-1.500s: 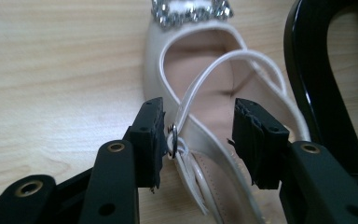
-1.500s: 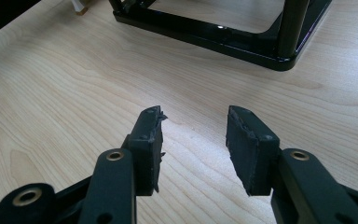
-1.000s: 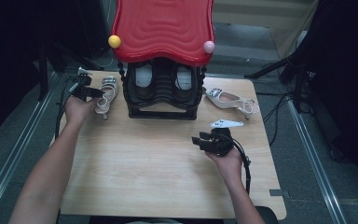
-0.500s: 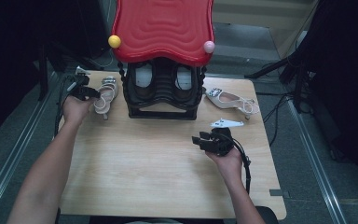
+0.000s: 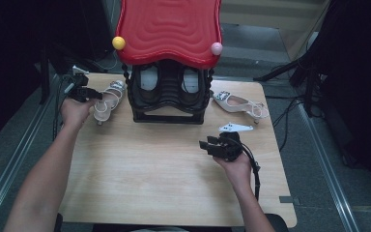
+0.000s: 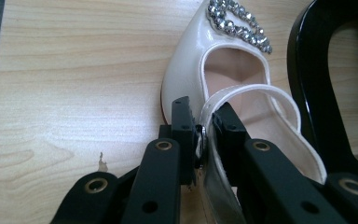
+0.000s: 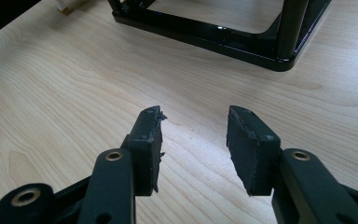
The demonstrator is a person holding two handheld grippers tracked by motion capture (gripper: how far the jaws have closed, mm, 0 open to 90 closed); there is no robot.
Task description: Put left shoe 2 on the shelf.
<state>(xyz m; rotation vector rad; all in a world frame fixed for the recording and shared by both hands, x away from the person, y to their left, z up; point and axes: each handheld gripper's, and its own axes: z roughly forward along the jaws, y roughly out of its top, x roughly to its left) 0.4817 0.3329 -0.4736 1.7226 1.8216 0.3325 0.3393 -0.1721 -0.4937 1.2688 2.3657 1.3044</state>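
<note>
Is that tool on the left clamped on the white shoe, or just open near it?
Clamped. The left gripper has just closed; its fingers pinch the white shoe at its rim.

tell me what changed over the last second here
The left gripper has just been closing its jaws and now pinches the side wall and strap of the white shoe left of the black rack. The hand itself barely shifted. The right gripper stayed put, jaws open over the table; the other white shoe lies unmoved.
</note>
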